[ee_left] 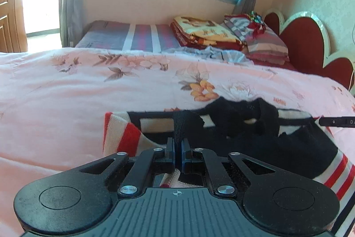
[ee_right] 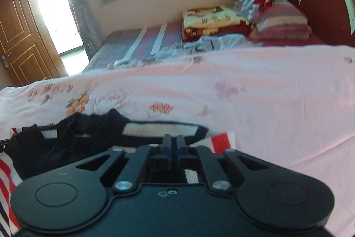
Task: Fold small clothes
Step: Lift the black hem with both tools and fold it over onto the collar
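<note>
A small knit garment [ee_left: 255, 143], black with red and white stripes, lies on the pink floral quilt [ee_left: 88, 92]. My left gripper [ee_left: 177, 143] is shut on a black fold of its upper edge, pinched between the blue pads. In the right wrist view the same garment [ee_right: 66, 148] spreads to the left. My right gripper [ee_right: 174, 141] is shut on the garment's black-edged border near its red and white corner [ee_right: 221, 141]. The other gripper's fingertip shows at the right edge of the left wrist view [ee_left: 337, 121].
Folded blankets [ee_left: 204, 33] and striped pillows [ee_left: 266, 43] are stacked at the head of the bed by the red headboard [ee_left: 306, 37]. A light crumpled cloth [ee_right: 210, 43] lies beyond the quilt. A window and curtains are behind; a wooden door [ee_right: 20, 37] stands left.
</note>
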`<control>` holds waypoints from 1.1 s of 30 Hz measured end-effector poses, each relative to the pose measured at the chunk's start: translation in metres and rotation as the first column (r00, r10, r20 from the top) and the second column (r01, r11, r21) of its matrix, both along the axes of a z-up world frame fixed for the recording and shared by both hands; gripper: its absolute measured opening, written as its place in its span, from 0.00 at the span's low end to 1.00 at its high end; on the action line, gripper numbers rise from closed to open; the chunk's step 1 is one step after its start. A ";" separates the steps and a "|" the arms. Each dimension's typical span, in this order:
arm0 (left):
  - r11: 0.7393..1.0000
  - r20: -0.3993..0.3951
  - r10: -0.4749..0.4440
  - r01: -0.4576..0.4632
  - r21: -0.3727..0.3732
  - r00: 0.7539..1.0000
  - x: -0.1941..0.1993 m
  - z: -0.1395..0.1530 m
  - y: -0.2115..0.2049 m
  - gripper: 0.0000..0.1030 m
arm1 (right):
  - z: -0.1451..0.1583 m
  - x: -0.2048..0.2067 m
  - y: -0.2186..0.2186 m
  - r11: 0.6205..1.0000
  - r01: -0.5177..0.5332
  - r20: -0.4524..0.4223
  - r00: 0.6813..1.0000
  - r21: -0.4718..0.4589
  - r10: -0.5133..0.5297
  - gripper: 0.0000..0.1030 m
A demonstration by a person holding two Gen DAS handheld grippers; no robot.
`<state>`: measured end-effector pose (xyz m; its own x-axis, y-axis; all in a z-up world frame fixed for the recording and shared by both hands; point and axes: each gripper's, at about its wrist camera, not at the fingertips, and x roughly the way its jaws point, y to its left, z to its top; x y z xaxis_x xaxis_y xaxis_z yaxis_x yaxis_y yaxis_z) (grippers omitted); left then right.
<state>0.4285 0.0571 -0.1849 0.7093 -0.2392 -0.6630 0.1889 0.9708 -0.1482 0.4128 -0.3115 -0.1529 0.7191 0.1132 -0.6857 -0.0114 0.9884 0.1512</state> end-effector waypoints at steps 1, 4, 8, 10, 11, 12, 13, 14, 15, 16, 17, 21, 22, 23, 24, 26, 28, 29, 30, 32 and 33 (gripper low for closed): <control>1.000 -0.006 -0.007 0.007 0.013 1.000 -0.001 -0.003 -0.001 0.05 | -0.004 -0.004 -0.001 1.000 -0.007 -0.003 1.000 -0.007 0.007 0.39; 0.999 -0.040 -0.024 0.026 0.031 0.999 0.002 -0.010 -0.004 0.05 | -0.013 -0.009 0.000 0.999 -0.038 -0.014 0.999 0.016 0.038 0.66; 0.998 -0.054 -0.037 0.040 0.052 0.998 -0.001 -0.015 -0.011 0.05 | -0.023 -0.009 0.018 0.995 -0.077 -0.067 0.995 -0.058 0.073 0.28; 0.998 -0.049 -0.040 0.043 0.049 0.998 -0.005 -0.015 -0.015 0.05 | -0.024 -0.012 0.024 0.991 -0.113 -0.081 0.991 -0.071 0.108 0.13; 0.998 -0.044 -0.041 0.043 0.047 0.998 -0.008 -0.015 -0.016 0.05 | -0.025 -0.013 0.027 0.989 -0.127 -0.085 0.989 -0.074 0.121 0.11; 0.998 -0.036 -0.044 0.046 0.051 0.998 -0.010 -0.014 -0.018 0.05 | -0.025 -0.016 0.031 0.986 -0.133 -0.074 0.989 -0.104 0.126 0.07; 0.998 -0.026 -0.043 0.044 0.054 0.999 -0.012 -0.014 -0.018 0.05 | -0.024 -0.018 0.033 0.983 -0.135 -0.065 0.990 -0.128 0.127 0.07; 0.998 -0.013 -0.034 0.034 0.054 0.999 -0.013 -0.013 -0.018 0.05 | -0.024 -0.018 0.032 0.984 -0.131 -0.058 0.990 -0.123 0.125 0.07; 0.998 0.005 -0.015 0.015 0.053 1.000 -0.014 -0.011 -0.017 0.05 | -0.021 -0.020 0.029 0.988 -0.110 -0.035 0.994 -0.109 0.107 0.06; 0.998 0.032 0.009 -0.011 0.057 0.999 -0.015 -0.007 -0.015 0.05 | -0.017 -0.022 0.027 0.991 -0.087 0.000 0.996 -0.104 0.088 0.06; 0.998 0.061 0.032 -0.035 0.053 0.998 -0.014 -0.002 -0.013 0.05 | -0.009 -0.025 0.025 0.993 -0.062 0.049 0.997 -0.098 0.067 0.06; 0.995 0.103 0.097 -0.101 0.027 0.990 -0.004 0.011 0.001 0.05 | 0.014 -0.021 0.021 0.993 -0.012 0.153 0.988 -0.115 0.029 0.06; 0.994 0.109 0.104 -0.108 0.031 0.989 -0.002 0.012 0.003 0.05 | 0.015 -0.017 0.020 0.993 0.000 0.161 0.987 -0.122 0.020 0.06; 0.993 0.105 0.114 -0.117 0.029 0.988 0.001 0.011 0.005 0.05 | 0.015 -0.014 0.019 0.992 0.012 0.168 0.986 -0.124 0.009 0.06; 0.991 0.104 0.125 -0.129 0.031 0.987 0.003 0.008 0.006 0.05 | 0.015 -0.010 0.017 0.993 0.022 0.170 0.985 -0.119 -0.001 0.06; 0.987 0.082 0.137 -0.142 0.069 0.987 0.006 -0.003 0.006 0.05 | 0.008 -0.001 0.015 0.992 0.047 0.161 0.987 -0.117 -0.027 0.06; 0.984 0.043 0.144 -0.148 0.102 0.989 0.006 -0.019 0.003 0.05 | -0.015 0.012 0.018 0.988 0.053 0.077 0.996 -0.147 -0.042 0.06; 0.982 0.066 0.141 -0.147 0.116 0.988 0.003 -0.021 0.001 0.05 | -0.027 0.017 0.018 0.986 0.052 0.029 0.998 -0.161 -0.048 0.07; 0.981 0.071 0.137 -0.145 0.127 0.988 0.001 -0.021 -0.001 0.05 | -0.034 0.019 0.019 0.983 0.046 0.008 0.999 -0.176 -0.046 0.07; 0.984 0.056 0.134 -0.140 0.113 0.989 -0.001 -0.015 0.000 0.06 | -0.032 0.016 0.022 0.982 0.049 0.021 0.999 -0.182 -0.046 0.15; 0.985 0.048 0.135 -0.139 0.098 0.990 -0.003 -0.010 0.002 0.06 | -0.027 0.014 0.020 0.987 0.049 0.020 0.999 -0.152 -0.047 0.23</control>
